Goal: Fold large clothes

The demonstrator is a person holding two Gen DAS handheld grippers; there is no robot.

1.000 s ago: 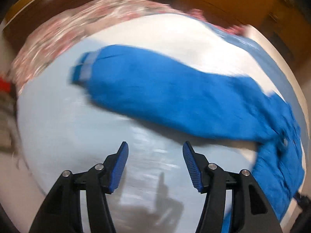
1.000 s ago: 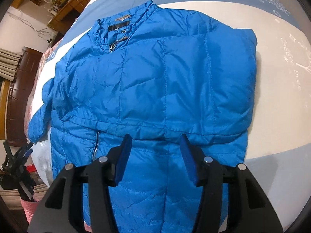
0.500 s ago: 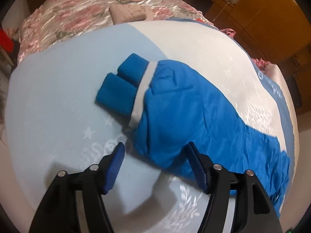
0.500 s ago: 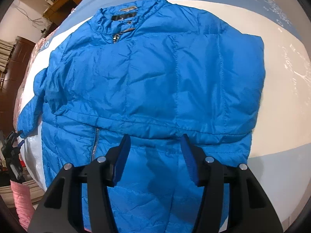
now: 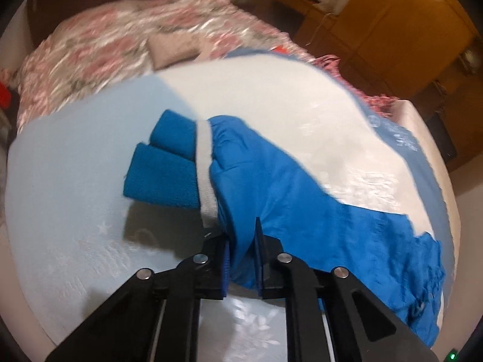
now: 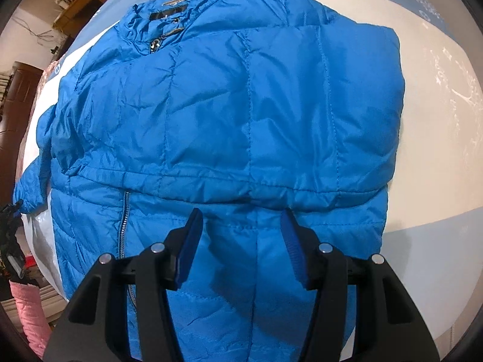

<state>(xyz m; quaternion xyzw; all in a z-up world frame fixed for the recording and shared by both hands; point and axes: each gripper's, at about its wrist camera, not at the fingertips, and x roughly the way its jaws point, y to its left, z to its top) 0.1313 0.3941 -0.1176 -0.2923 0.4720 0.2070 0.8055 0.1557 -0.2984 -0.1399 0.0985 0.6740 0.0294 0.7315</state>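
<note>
The blue jacket's sleeve (image 5: 302,199) stretches across the pale bedsheet (image 5: 66,211), its knit cuff (image 5: 164,169) left of the left gripper (image 5: 241,252), whose jaws are clamped on a fold of sleeve fabric just behind the cuff, angled steeply down. The jacket (image 6: 229,114) lies spread front-up beneath the right gripper (image 6: 240,242). That gripper points almost straight down, jaws parted over the lower front panel, gripping nothing.

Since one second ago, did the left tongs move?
Yes. The left tongs came toward the sleeve, now pinching it near the grey cuff band.
</note>
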